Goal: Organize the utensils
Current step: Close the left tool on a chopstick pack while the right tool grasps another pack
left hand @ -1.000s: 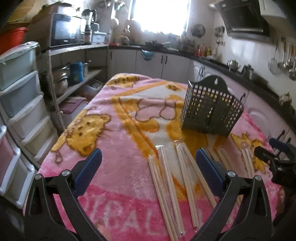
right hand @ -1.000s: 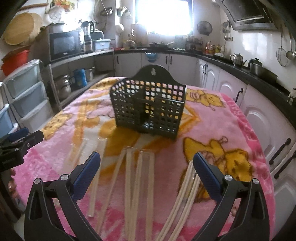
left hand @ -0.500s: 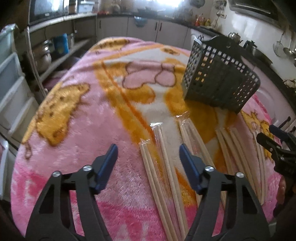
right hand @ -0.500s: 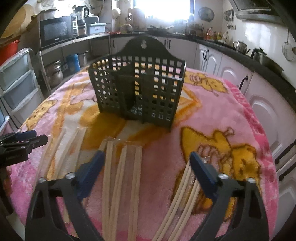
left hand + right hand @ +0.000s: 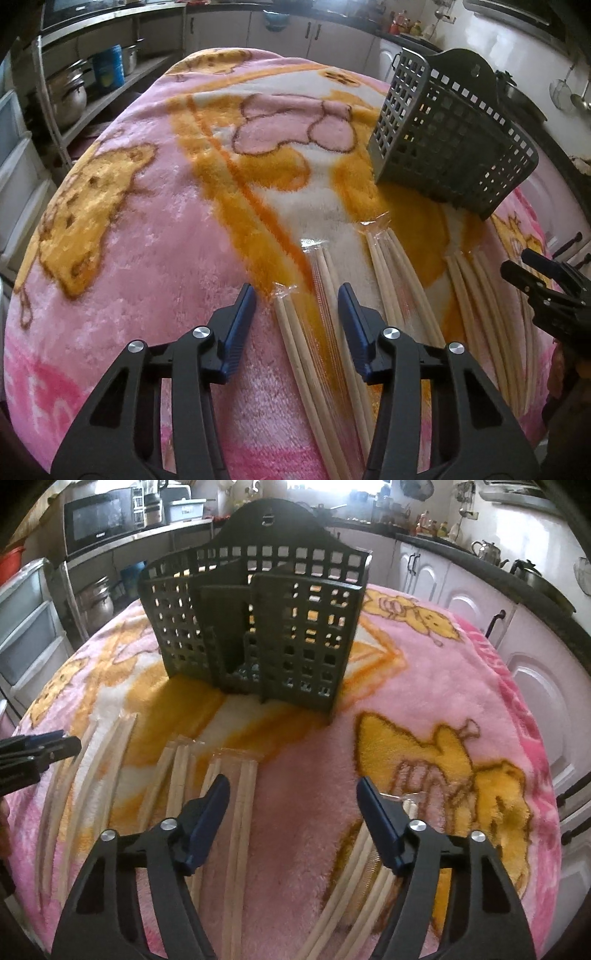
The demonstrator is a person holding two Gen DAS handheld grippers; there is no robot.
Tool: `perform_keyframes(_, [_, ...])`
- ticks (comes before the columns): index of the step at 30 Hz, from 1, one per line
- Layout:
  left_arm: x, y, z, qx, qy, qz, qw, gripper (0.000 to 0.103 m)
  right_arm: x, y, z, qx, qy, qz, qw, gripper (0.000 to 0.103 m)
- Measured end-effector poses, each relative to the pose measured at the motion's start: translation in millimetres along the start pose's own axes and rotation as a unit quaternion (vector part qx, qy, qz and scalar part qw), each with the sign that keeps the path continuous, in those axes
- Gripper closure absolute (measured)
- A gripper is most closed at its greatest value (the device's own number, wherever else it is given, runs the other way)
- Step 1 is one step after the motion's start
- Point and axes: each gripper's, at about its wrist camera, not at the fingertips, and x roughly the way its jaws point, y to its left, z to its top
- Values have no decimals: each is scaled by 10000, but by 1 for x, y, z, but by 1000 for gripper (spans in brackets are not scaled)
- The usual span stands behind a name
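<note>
Several plastic-wrapped pairs of wooden chopsticks lie side by side on a pink and orange blanket [image 5: 155,229]. My left gripper [image 5: 297,306] is open and low over the leftmost wrapped pairs [image 5: 295,332], its jaws on either side of them, not touching. A dark grey perforated utensil basket [image 5: 450,144] stands upright beyond the chopsticks; in the right wrist view the basket [image 5: 255,627] has inner dividers. My right gripper [image 5: 293,797] is open and empty, between a wrapped pair [image 5: 240,812] on its left and another pair [image 5: 354,886] on its right.
The blanket [image 5: 443,686] covers a table that drops off on all sides. White cabinets [image 5: 535,672] and a dark counter with kettles run along the right. Shelves with pots [image 5: 70,99] and plastic drawers [image 5: 26,635] stand on the left.
Both grippers have dropped and moved forward toward the table. The left jaws have narrowed around the leftmost chopstick pairs. The right gripper has come closer to the basket and narrowed slightly.
</note>
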Motion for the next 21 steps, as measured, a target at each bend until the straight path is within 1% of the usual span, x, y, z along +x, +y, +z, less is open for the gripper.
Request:
perform_keyframes(4, [1,5,3,46,45,-127,9999,72,12,5,1,-106,221,56,9997,47])
perform_keyframes(5, [1,6,3,53,54,-161,9998,73,14,6,1,-109,259,64,9996,51])
perform_keyframes(6, [0,7,3,71,65,-166,9998,78,16,7,2,-112,310,90,9994,54])
perform_keyframes(7, [1,8,4,94,85,-89,9999,86,19,7,3,-110,351,139,9992,55])
perform_keyframes(12, [2,16,3,89,163,-188,9997,90,26,10,8,-141,444,203,9987,62])
perform_keyframes(17, [-1,15,1,159,244,-184,9994,90,34,14,15,-107,554,270,9980,68])
perform_keyframes(21, [-2,19,-1,90,288,-262,9992,90,37,16,18,-115,631,333,9974,72])
